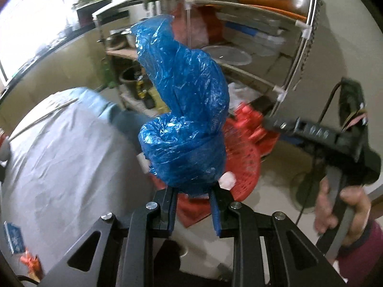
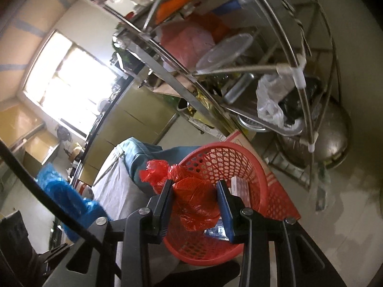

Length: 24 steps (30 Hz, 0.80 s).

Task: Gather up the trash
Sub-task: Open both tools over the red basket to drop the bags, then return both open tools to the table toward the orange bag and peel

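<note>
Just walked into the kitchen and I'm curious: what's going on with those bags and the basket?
A person is collecting trash with a gripper in each hand. The left gripper is clamped on a crumpled blue plastic bag, held up in the air. The right gripper has a red plastic bag between its fingers, above a red mesh basket that already holds some packaging.

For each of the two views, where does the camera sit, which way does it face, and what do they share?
Left wrist: behind the left hand-held gripper, facing the blue bag it holds; the person's right hand shows.
Right wrist: behind the right hand-held gripper, looking down at the red basket, red bag between its fingers.
Shared: blue bag, red basket, metal rack, grey-covered table.
</note>
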{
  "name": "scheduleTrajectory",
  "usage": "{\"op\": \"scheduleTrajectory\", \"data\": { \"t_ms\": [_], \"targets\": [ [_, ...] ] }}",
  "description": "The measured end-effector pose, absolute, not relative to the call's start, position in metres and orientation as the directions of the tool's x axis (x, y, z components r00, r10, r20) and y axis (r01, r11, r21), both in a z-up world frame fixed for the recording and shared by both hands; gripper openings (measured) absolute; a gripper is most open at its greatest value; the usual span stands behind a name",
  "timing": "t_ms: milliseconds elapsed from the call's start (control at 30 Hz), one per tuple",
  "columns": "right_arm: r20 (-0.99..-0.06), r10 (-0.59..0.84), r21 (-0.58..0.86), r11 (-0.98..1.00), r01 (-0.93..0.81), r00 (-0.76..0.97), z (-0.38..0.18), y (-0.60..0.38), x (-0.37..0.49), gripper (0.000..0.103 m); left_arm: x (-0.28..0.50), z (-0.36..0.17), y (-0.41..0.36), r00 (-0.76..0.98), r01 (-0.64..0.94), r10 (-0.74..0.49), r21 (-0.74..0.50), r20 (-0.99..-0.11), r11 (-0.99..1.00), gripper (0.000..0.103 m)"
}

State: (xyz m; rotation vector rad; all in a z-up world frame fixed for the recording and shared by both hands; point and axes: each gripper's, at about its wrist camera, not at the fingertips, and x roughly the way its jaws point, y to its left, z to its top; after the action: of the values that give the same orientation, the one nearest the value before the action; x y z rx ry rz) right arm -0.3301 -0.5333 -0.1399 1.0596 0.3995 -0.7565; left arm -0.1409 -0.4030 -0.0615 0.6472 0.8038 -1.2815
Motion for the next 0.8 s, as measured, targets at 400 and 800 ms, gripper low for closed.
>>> {"op": "scheduleTrajectory", "data": {
  "t_ms": [400, 800],
  "targets": [
    [-0.568, -0.366, 0.723, 0.205, 0.660, 0.737, -0.143, -0.539, -0.329, 0.068, -0.132, -0.056, -0.397, 0.118, 0.982, -0.588, 0.005, -0.800, 0.190, 0.064],
    [-0.554, -0.200, 0.613, 0.560, 0.558, 0.808, -0.106, -0.470, -0.226, 0.068, -0.044, -0.084, -0.198, 0.384, 0.759, -0.395, 0.042, -0.835, 0.650, 0.066]
  ]
}}
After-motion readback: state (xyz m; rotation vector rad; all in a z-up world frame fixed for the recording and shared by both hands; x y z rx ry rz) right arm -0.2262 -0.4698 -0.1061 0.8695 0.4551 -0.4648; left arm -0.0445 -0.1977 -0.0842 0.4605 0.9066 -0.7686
